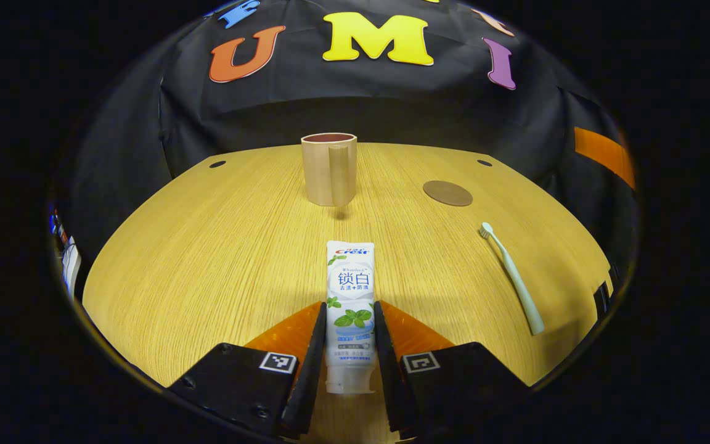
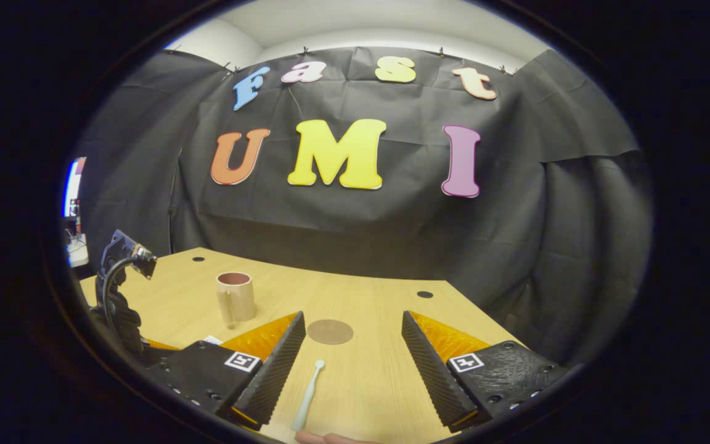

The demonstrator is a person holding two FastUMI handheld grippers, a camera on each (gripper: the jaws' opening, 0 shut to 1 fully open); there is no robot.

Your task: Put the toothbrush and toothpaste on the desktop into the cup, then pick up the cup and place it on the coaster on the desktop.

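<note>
My left gripper (image 1: 347,345) has its fingers right against both sides of the toothpaste (image 1: 349,308), tube lying flat on the desk (image 1: 207,259), cap end near me. Looks pinched, though I can't swear how firmly. Right gripper (image 2: 350,364) is spread wide, hovering over the toothbrush (image 2: 307,394). Cup (image 1: 329,168) stands empty-looking at the far side, coaster (image 1: 447,193) to its right. My worry: a slick, squashy tube could slip or swing on the lift and knock the cup over.
</note>
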